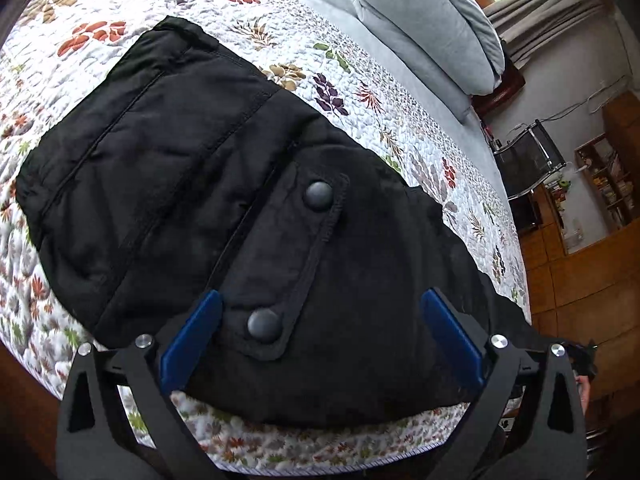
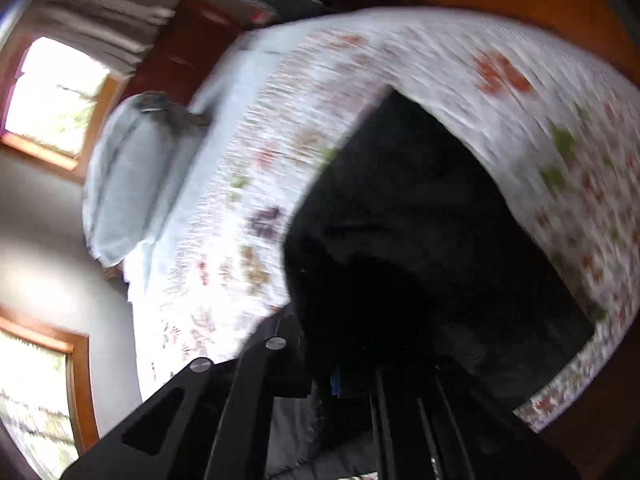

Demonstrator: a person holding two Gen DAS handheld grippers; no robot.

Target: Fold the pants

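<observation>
Mid-fold: left gripper released, fingers straddling snap-button flap of black pants on quilt; right gripper clenched, fabric grasp unclear; next, reseat left on near edge.

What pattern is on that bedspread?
White quilt printed with scattered leaves in red, green, brown and purple; clearest in the left wrist view.

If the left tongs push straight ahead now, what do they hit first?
Probably the black pants on the quilt: the open left tongs already straddle the snap flap. Depth is uncertain.
</observation>
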